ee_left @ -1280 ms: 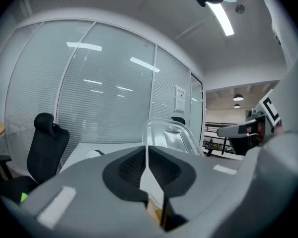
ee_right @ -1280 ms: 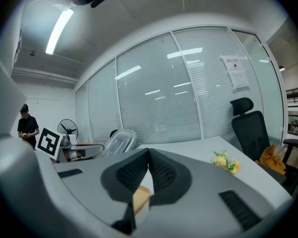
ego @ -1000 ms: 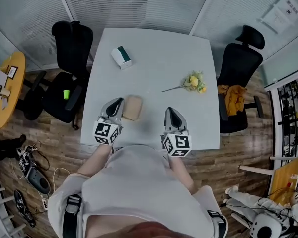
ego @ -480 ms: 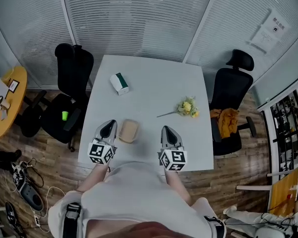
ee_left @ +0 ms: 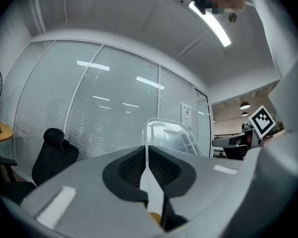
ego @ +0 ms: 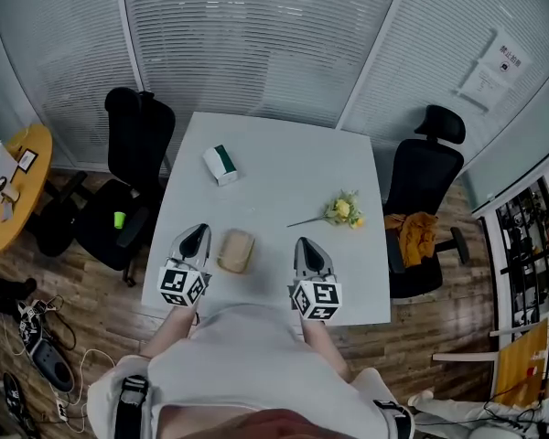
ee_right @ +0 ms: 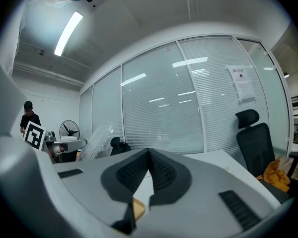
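The white table (ego: 284, 163) is filling the middle of the head view, with a black office chair (ego: 139, 131) sitting at its left edge and a second black chair (ego: 423, 167) at its right, an orange cloth (ego: 412, 227) lying on that one's seat. Far off to the left a round yellow table (ego: 18, 186) is peeking in. At the near edge the person is holding both tools over the tabletop: the left gripper (ego: 197, 236) is hovering near the near-left corner, and its own camera is showing the jaws (ee_left: 147, 150) pressed together at the tips with nothing caught between them. The right gripper (ego: 307, 247) is hanging well to the right of it, and it too is showing its jaws (ee_right: 149, 152) meeting at the tips and gripping nothing. Between the two, just right of the left gripper, the tan container (ego: 236, 251) is sitting on the table, touched by neither tool; its clear lid (ee_left: 169, 135) is standing up beyond the left jaws and showing again at the left of the right gripper view (ee_right: 95, 142). Farther back on the left a white-and-green tissue box (ego: 220, 165) is lying at an angle, and to the right a small sprig of yellow flowers (ego: 340, 209) is resting on the table.
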Demonstrator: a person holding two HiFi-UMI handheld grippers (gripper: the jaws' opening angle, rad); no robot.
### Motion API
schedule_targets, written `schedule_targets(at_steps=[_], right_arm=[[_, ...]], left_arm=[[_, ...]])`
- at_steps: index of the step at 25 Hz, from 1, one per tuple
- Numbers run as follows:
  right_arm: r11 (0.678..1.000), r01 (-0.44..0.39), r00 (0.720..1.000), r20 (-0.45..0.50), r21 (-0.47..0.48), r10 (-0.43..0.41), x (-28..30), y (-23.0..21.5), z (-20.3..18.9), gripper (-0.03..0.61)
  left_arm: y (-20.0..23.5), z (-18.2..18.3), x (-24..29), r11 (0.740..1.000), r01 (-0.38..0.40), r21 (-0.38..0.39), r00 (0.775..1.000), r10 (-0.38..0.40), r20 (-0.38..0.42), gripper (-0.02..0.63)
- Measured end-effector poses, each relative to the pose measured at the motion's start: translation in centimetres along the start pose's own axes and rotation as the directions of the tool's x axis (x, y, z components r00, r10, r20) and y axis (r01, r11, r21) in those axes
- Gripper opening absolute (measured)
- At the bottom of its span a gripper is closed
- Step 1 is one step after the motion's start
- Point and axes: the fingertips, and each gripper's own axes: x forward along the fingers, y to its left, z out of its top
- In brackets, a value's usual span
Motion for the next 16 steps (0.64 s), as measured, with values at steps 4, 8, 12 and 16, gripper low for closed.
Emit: schedule_targets(at_steps=[4, 8, 12, 16], right_arm=[[1.0, -0.005, 1.0, -0.003, -0.002, 0.005, 0.16, -0.05, -0.04, 0.008], [1.0, -0.007, 1.0, -0.002, -0.001, 0.007, 0.02, 0.1, -0.04, 0.008], [1.0, -0.008, 1.0, -0.004, 0.002, 0.008, 0.19, 0.31, -0.23, 0.008], [1.0, -0.015, 1.0, -0.003, 0.0, 0.015, 0.17, 0.58, -0.31, 0.008]], left_arm=[[0.02, -0.09, 0.13, 1.0, 0.004, -0.013, 1.0, -0.004, 0.003, 0.026], [-0.27, -0.21, -0.06, 1.0, 0.009, -0.013, 1.0, -0.009, -0.001, 0.026], [-0.05, -0.45, -0.08, 1.0, 0.009, -0.019, 1.0, -0.01, -0.004, 0.026], [0.05, -0.49, -0.36, 1.0, 0.011, -0.021, 1.0, -0.011, 0.002, 0.026]])
